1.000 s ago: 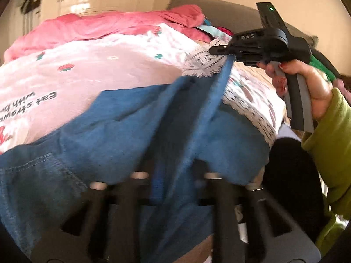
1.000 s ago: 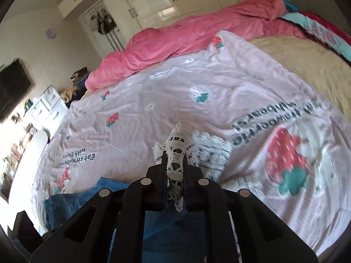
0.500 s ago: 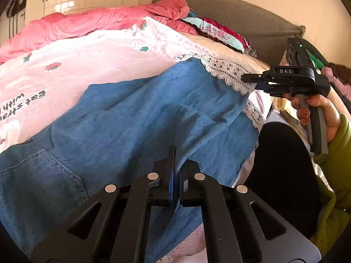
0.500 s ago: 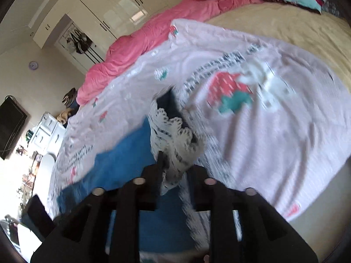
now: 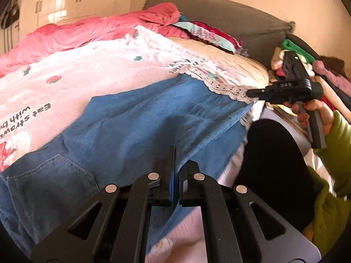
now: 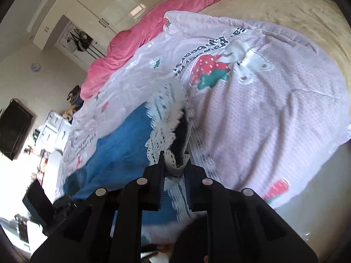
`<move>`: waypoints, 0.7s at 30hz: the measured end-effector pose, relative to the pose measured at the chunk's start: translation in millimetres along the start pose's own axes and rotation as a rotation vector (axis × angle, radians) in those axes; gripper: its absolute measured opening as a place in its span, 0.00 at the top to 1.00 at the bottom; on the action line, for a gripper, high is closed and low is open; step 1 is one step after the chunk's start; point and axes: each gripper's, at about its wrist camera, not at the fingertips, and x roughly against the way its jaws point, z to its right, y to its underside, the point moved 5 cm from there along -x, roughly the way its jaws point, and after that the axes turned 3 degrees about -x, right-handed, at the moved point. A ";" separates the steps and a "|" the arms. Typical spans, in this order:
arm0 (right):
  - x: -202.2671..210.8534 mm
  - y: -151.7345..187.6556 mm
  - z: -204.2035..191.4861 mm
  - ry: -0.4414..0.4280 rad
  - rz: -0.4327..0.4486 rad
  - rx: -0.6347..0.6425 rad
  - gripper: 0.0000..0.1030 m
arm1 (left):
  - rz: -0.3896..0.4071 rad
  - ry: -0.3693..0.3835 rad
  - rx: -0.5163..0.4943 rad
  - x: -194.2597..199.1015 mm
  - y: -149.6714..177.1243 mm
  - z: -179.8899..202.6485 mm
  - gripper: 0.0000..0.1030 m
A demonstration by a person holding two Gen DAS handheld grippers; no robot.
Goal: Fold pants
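Across the near part of the bed (image 5: 239, 65), over a pink strawberry-print blanket (image 5: 87, 70), the blue denim pants (image 5: 136, 118) are spread out, with the pocket end at the near left and the lace-trimmed hem (image 5: 228, 89) at the far right. At the near edge, a fold of the denim is pinched between the clenched jaws of the left gripper (image 5: 177, 164). Further right, the lace hem is seen between the jaws of the right gripper (image 6: 174, 166), which are closing, and the tool is gripped by a hand (image 5: 318, 114) in a green sleeve (image 5: 337, 144).
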 end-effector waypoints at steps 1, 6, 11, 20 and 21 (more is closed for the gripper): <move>0.4 4.6 2.2 0.008 -0.016 0.005 0.86 | -0.013 -0.001 -0.006 -1.4 3.0 1.8 1.00; -11.7 24.4 13.1 0.050 -0.079 0.020 0.86 | -0.102 -0.024 0.012 -22.1 19.8 -2.6 1.00; -15.8 27.2 18.5 0.115 -0.084 0.063 0.80 | -0.147 -0.021 0.032 -30.0 30.9 -6.4 0.99; 6.4 33.5 -36.0 0.186 -0.002 0.352 0.63 | -0.165 0.005 0.042 -21.4 40.9 3.5 0.89; 0.4 36.0 -45.3 0.157 -0.019 0.380 0.63 | -0.162 0.004 0.043 -18.9 41.3 5.3 0.84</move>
